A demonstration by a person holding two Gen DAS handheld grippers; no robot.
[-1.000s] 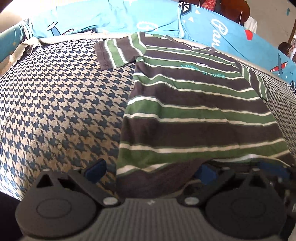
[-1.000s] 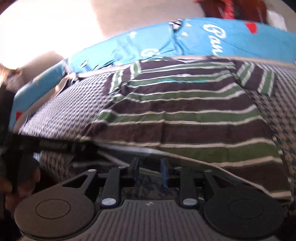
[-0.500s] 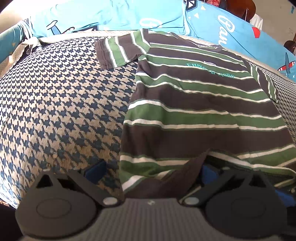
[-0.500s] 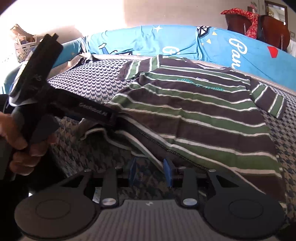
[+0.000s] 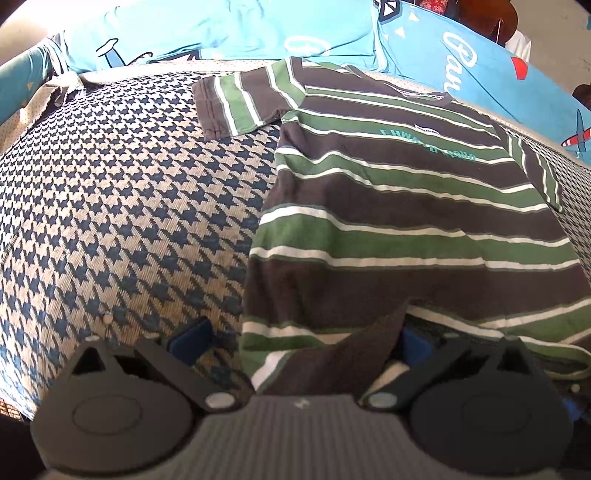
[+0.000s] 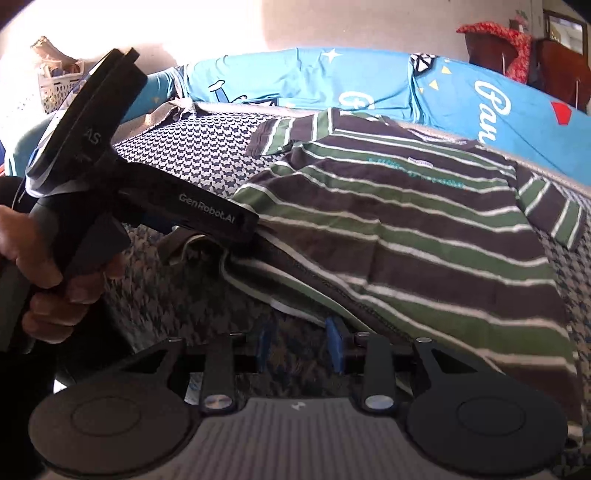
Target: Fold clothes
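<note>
Striped T-shirt (image 5: 406, 206) (hem lifted) on houndstooth cover (image 5: 129, 206) — sleeves spread.

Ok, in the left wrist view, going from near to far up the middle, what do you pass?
Left gripper → striped shirt → blue bedding.

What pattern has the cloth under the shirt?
Blue-and-beige houndstooth, clearest in the left wrist view.
</note>
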